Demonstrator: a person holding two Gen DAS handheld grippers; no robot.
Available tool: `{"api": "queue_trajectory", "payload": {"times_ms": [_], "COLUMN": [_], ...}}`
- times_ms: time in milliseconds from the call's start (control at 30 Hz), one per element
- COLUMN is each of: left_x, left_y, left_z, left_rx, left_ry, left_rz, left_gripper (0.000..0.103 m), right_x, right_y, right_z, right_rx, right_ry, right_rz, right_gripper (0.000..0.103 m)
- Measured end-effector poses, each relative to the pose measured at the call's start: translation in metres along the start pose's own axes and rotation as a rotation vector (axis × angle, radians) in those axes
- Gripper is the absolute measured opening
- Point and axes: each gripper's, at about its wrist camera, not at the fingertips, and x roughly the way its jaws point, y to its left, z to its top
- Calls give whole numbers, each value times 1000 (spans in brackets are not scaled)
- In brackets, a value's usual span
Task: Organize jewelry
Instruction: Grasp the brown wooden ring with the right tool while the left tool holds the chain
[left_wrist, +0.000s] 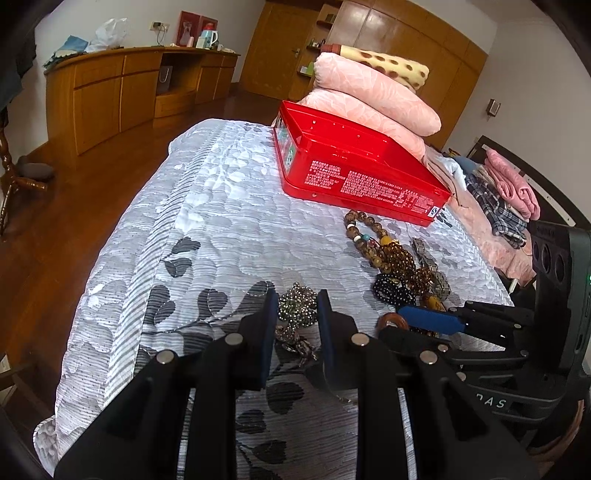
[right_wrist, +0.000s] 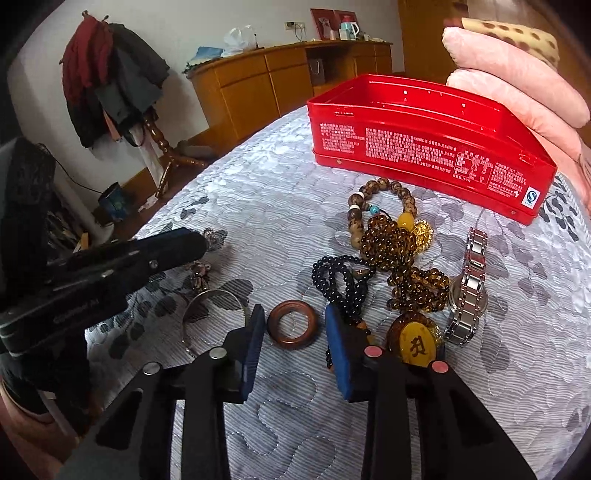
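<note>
**A:** Where do we stand? Our left gripper (left_wrist: 295, 314) has its jaws narrowed around the small-bead chain (left_wrist: 297, 308) on the bedspread (left_wrist: 207, 206), and the beads fill the gap, though we cannot tell whether the pads truly press on them. Our right gripper (right_wrist: 295, 332) has its jaws open, flanking the brown wooden ring (right_wrist: 292, 324), with slivers of quilt showing on either side of it.

**B:** The red tin (right_wrist: 424, 147) sits open at the far side of the bed, and nothing is visible in the part of it we can see. All the jewelry lies on the bedspread near us: the large-bead bracelet (right_wrist: 364, 206), the amber bead strand (right_wrist: 391, 251), the black bead necklace (right_wrist: 340, 277), the yellow pendant (right_wrist: 415, 345) and the steel watch (right_wrist: 467, 288).

**A:** What worries us first?

**B:** The right-hand pad of the right gripper rests over the tail of the black bead necklace. If we close there, we may pinch that strand along with the ring and drag it, and the amber strand tangled with it, across the bed.

**A:** And on the left?

**B:** The chain is loose and heaped. A grip on only a few loops would likely let the rest trail down and snag the silver bangle (right_wrist: 214, 314) lying just beside it. The ring is also flat and hard on a soft quilt, so we judge it could tip or squirt out from between the pads.

**A:** Also, our 2 grippers are close together, so a careless lift could knock them.
</note>
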Motion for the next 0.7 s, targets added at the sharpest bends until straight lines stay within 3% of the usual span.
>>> {"api": "queue_trajectory", "payload": {"times_ms": [700], "left_x": [-19], "left_y": [0], "left_z": [-12], "left_rx": [10], "left_ry": [-10], "left_rz": [-2], "left_gripper": [21], "right_x": [-9], "right_y": [15], "right_z": [-1], "right_rx": [-51], "right_ry": [-27], "right_rz": [-67], "right_gripper": [30]}}
